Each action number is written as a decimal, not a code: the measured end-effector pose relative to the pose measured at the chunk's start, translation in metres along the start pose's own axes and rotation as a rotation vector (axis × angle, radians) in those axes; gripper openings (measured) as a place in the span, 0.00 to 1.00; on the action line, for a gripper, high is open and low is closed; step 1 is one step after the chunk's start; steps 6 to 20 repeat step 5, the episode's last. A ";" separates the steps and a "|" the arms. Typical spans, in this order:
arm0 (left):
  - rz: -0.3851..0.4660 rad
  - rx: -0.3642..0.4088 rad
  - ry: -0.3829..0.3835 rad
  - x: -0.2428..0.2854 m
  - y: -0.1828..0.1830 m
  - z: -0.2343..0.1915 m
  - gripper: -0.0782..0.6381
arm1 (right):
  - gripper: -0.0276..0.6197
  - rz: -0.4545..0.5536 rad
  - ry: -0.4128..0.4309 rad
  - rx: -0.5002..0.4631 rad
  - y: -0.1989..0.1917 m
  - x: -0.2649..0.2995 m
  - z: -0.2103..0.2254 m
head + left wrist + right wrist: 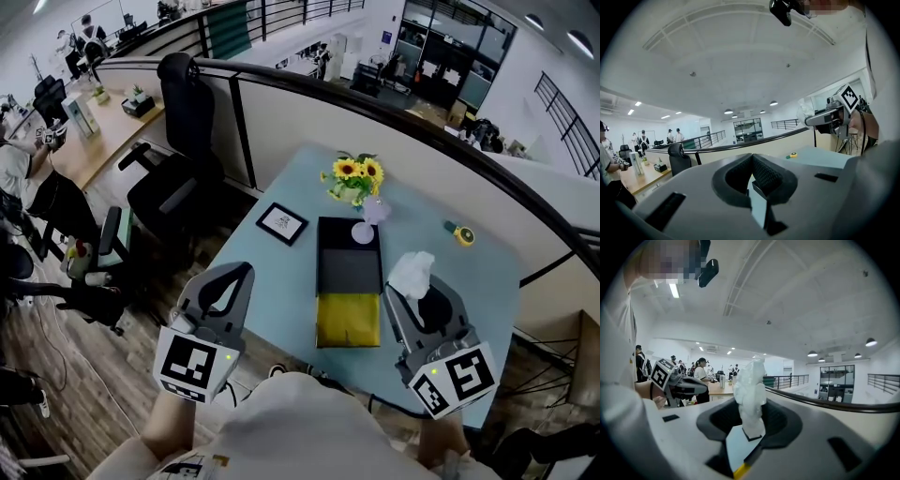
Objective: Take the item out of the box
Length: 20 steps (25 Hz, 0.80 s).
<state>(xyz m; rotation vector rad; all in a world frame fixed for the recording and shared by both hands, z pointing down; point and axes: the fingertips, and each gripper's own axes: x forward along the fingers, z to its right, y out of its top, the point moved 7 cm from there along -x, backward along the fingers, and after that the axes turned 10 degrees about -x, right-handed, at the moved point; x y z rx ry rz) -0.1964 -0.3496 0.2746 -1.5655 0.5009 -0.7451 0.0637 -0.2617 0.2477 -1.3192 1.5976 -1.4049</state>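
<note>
A long black box lies on the pale blue table, its yellow flap folded out toward me. My right gripper is raised over the table's near right side, shut on a crumpled white paper item. In the right gripper view the white paper sticks up from between the jaws of the right gripper. My left gripper is held up at the table's near left corner, jaws together and empty; the left gripper view shows the left gripper with nothing in it.
Sunflowers in a vase and a small lilac object stand at the box's far end. A framed picture lies to its left, a yellow tape measure at the far right. A black office chair stands left of the table.
</note>
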 end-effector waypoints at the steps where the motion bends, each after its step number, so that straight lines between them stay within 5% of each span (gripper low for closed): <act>1: 0.000 0.000 0.001 0.000 0.000 0.000 0.12 | 0.28 0.003 0.003 0.002 0.001 0.001 0.000; 20: 0.000 -0.002 0.006 -0.001 -0.001 -0.002 0.12 | 0.28 0.005 0.007 0.009 0.000 0.003 0.000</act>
